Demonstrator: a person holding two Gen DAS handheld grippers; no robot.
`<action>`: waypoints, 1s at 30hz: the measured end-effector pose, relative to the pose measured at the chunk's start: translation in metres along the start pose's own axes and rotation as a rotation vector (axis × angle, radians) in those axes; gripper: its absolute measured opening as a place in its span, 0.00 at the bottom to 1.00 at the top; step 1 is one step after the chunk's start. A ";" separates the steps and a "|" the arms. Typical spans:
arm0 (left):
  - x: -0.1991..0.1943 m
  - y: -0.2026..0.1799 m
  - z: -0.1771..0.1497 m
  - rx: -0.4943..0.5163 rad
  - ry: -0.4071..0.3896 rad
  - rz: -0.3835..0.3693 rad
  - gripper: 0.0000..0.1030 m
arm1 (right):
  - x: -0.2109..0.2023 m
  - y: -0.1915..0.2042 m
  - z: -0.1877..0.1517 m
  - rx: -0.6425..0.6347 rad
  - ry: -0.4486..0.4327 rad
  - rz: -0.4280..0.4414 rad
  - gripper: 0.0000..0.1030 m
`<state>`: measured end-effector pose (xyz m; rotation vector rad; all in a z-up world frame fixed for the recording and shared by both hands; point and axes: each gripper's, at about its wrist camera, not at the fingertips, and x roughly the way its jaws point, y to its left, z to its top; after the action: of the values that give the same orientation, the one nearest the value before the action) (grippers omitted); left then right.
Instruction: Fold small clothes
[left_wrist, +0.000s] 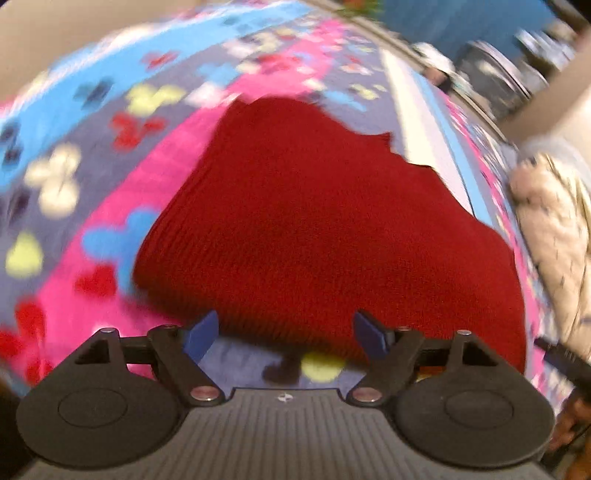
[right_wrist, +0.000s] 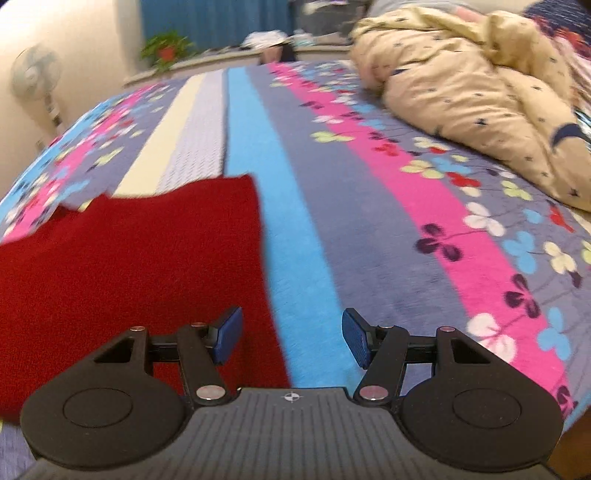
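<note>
Red knit sweater (left_wrist: 314, 221) lies flat on the bed's floral blanket (right_wrist: 369, 240). Left tool (left_wrist: 286, 336) open, empty, sweater at 12 o'clock. Right tool (right_wrist: 291, 336) open, empty, sweater at 10 o'clock. Only right view shows fan (right_wrist: 35, 74), plant (right_wrist: 166, 48).

- Red garment (left_wrist: 295, 221): ribbed knit cloth, matt.
- Bedspread (right_wrist: 369, 221) beneath the garment: fleecy printed cloth, matt.
- Quilt (right_wrist: 480, 92) beyond the garment: crumpled, soft cloth.
</note>
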<state>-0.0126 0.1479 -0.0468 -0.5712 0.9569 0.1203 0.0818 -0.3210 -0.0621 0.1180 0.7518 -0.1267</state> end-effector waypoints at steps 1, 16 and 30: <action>0.000 0.007 -0.001 -0.047 0.016 -0.007 0.82 | -0.001 -0.004 0.002 0.020 -0.008 -0.015 0.60; 0.028 0.050 0.024 -0.471 -0.075 -0.023 0.84 | -0.001 -0.024 0.011 0.130 -0.022 -0.047 0.60; 0.026 0.048 0.017 -0.495 -0.126 0.032 0.79 | -0.016 -0.051 0.015 0.164 -0.063 -0.068 0.60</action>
<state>-0.0014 0.1932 -0.0797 -0.9905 0.8138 0.4246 0.0724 -0.3720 -0.0438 0.2436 0.6820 -0.2558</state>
